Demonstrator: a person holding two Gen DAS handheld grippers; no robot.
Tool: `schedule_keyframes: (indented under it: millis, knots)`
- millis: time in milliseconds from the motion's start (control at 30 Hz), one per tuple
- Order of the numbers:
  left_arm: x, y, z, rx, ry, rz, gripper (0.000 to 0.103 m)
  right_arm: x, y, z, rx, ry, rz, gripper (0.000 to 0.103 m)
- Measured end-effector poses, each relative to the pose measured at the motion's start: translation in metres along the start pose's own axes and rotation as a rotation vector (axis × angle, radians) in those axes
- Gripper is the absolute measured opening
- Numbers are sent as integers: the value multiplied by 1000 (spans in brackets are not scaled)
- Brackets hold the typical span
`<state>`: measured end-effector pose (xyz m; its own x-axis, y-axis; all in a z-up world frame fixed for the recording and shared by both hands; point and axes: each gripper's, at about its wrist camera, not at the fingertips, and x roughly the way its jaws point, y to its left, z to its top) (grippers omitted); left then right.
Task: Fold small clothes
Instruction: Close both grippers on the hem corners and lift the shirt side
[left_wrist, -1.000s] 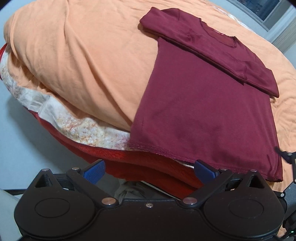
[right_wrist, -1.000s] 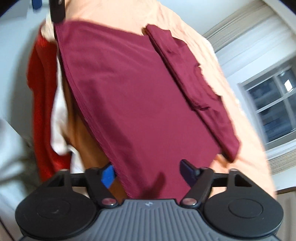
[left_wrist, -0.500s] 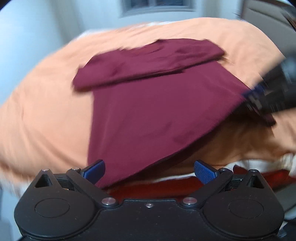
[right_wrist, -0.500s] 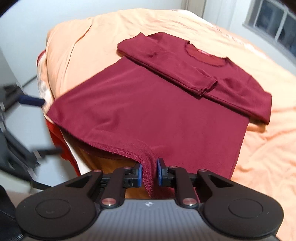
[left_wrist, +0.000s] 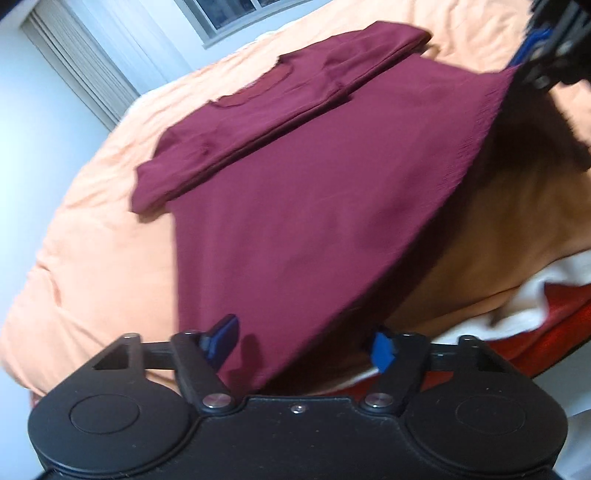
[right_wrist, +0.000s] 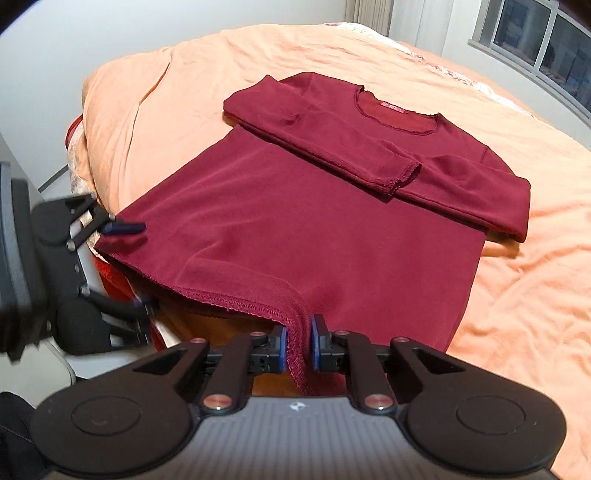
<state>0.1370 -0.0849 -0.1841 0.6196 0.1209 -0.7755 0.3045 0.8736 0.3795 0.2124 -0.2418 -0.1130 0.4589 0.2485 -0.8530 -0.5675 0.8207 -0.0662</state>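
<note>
My right tool (right_wrist: 297, 341) pinches the shirt (right_wrist: 314, 221) hem; my left tool (left_wrist: 303, 338), spread wide, must clamp its corner before folding.

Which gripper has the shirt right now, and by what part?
The right gripper is shut on the maroon shirt at its bottom hem corner. The left gripper is open around the opposite corner.

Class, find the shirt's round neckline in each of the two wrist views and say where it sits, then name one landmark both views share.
Left wrist view: the neckline sits upper centre, left of the folded sleeves.
Right wrist view: the neckline sits upper right of centre, beyond the sleeve cuff.
Shared landmark: the stitched bottom hem of the maroon shirt, lifted at one corner by the right gripper.
</note>
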Motion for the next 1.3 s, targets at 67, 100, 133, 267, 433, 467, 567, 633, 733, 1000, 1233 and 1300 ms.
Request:
schedule_keyframes:
  millis: [67, 100, 133, 267, 433, 467, 567, 633, 733, 1000, 1233, 1300]
  knots:
    - [0, 8, -5, 23, 1, 27, 58, -1, 1, -3, -1, -8, -13, 14]
    - [0, 13, -8, 31, 6, 32, 58, -2, 1, -3, 0, -14, -25, 14]
    - [0, 16, -9, 41, 15, 40, 58, -2, 2, -5, 2, -22, -35, 14]
    - [-4, 25, -9, 116, 9, 48, 40, 4, 6, -13, 17, -25, -68, 14]
    - [-11, 33, -6, 193, -36, 41, 14, 7, 17, -20, -27, -29, -122, 14]
    - [-14, 32, -7, 223, -51, 52, 14, 7, 19, -22, -41, -36, -137, 14]
    - [-21, 33, -11, 298, -70, 54, 5, 6, 31, -29, -118, -56, -188, 11]
    - [-26, 34, -13, 322, -95, 69, 4, 6, 39, -35, -172, -66, -220, 8]
    - [-34, 36, -14, 335, -118, 78, 4, 3, 50, -42, -218, -80, -236, 7]
    - [-54, 23, -28, 427, -147, 40, 3, -12, 55, -60, -247, -96, -260, 6]
    - [-71, 19, -35, 378, -122, 2, 3, -25, 61, -74, -236, -61, -223, 4]
    - [-73, 22, -33, 348, -112, -8, 3, -28, 63, -78, -218, -42, -200, 2]
